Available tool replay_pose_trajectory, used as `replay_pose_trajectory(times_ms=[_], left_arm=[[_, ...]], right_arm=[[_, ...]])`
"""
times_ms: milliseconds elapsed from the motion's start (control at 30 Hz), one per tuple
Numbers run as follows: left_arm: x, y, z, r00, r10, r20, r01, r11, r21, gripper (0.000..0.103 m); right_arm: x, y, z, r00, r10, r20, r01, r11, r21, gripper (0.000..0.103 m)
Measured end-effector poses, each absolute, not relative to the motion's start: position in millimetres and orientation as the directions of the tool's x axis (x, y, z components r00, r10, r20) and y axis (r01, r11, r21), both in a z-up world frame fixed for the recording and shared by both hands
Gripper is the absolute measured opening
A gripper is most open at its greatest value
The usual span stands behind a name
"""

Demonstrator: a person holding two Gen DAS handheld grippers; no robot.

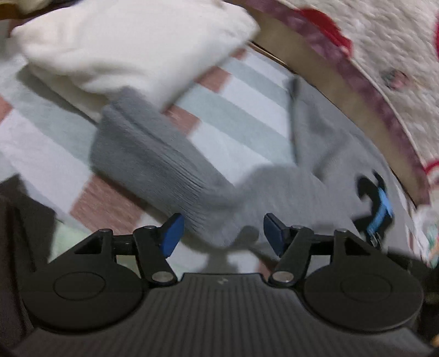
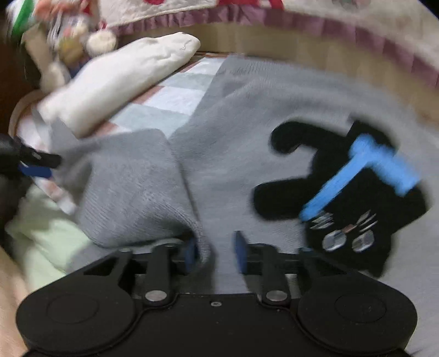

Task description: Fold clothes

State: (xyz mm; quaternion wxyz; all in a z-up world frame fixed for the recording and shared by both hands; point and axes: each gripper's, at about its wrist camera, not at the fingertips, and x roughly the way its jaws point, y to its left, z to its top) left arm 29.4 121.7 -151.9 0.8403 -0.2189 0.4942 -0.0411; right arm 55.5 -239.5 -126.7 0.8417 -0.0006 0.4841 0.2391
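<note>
Grey knitted sweater (image 2: pixel 236 115) on a striped blanket (image 1: pixel 241 93), with both claws spread above it.

Spread flat over the pale green, white and pink stripes, with a black cat patch (image 2: pixel 343 197) and light blue bow on the chest. One sleeve (image 1: pixel 153 164) folded across, ribbed cuff lying close in front of the left gripper (image 1: pixel 223 233); blue pads apart there, fabric between them but not pinched. Right gripper (image 2: pixel 215 251) also parted, less wide, a fold of the grey knit against its left pad, not pressed from both sides. White folded cloth (image 1: pixel 131 46) beyond the sleeve, touching its far end. Quilt with purple frill (image 2: pixel 301 22) along the far edge of the blanket. Pictures blurred, so finer detail not readable.
</note>
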Motion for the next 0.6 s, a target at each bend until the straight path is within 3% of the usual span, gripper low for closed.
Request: replay_pose_trajectory(times_ms=[33,67,100,233,267,400,500,533,567,600], left_arm=[[28,118,-149,0.515,-0.289,-0.807,-0.132,0.903,-0.408,0.07],[27,115,-147,0.522,-0.293,-0.801,-0.118,0.905,-0.408,0.078],[29,113,-149,0.507,-0.318,-0.801,-0.109,0.898,-0.426,0.08],[47,98,-178,0.368,-0.374,-0.851,-0.121,0.888,-0.443,0.08],[49,93,-184,0.342,-0.367,-0.865,-0.118,0.896,-0.427,0.08],[69,84,-190,0.34,-0.321,-0.884,-0.123,0.917,-0.381,0.078],[84,86,-185,0.389,-0.321,-0.863,-0.103,0.916,-0.387,0.064],[89,85,-184,0.41,-0.323,-0.853,-0.082,0.919,-0.387,0.049],[93,84,-183,0.432,-0.325,-0.841,-0.055,0.921,-0.385,0.028],[97,83,-181,0.452,-0.337,-0.826,-0.027,0.921,-0.39,0.022]], right_arm=[[52,-241,-123,0.434,0.381,-0.816,-0.415,0.889,0.194,0.038],[51,-246,-121,0.416,0.412,-0.811,-0.408,0.881,0.239,0.04],[51,-255,-120,0.377,0.474,-0.796,-0.386,0.861,0.33,0.041],[48,-284,-122,0.255,0.685,-0.682,-0.263,0.728,0.633,0.049],[46,-288,-124,0.239,0.716,-0.656,-0.234,0.698,0.676,0.054],[38,-286,-121,0.21,0.771,-0.601,-0.225,0.637,0.737,0.054],[30,-283,-103,0.21,0.789,-0.578,-0.287,0.615,0.734,0.054],[29,-281,-97,0.215,0.788,-0.577,-0.308,0.615,0.726,0.054],[28,-279,-93,0.212,0.795,-0.569,-0.324,0.606,0.726,0.054],[27,-277,-90,0.205,0.805,-0.557,-0.337,0.592,0.732,0.054]])
